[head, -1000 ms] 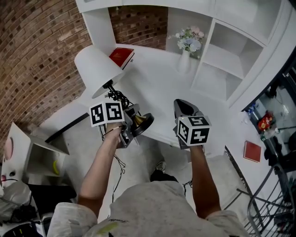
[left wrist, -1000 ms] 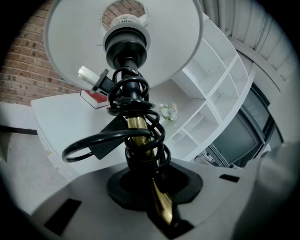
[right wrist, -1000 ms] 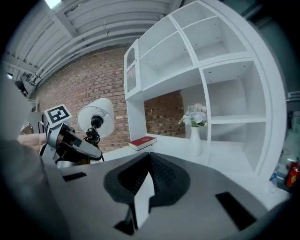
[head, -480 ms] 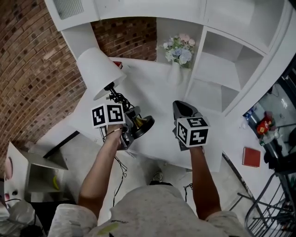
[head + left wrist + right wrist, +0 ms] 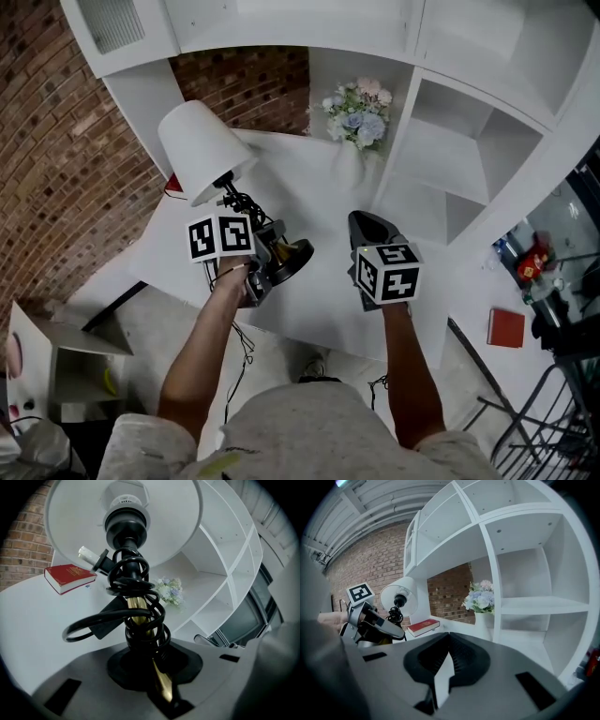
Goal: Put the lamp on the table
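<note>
Lamp point(image 5: 197, 148) — brass stem clamped between the left gripper's point(image 5: 266, 266) fingers.

I see a lamp point(image 5: 199, 150) with a white shade, a gold stem and a black cord. The table point(image 5: 309, 295) is white. At nine o'clock in the left gripper view, the book point(image 5: 70, 577) is red. The wall point(image 5: 56, 159) is red-brown brick.

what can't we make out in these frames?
- Lamp: in the head view its base is mostly behind the left gripper; contact with the table is unclear.
- Red book: in the head view only a sliver shows past the lamp; its cover print is too small in the left gripper view.
- Vase: head view, white on white, outline faint.
</note>
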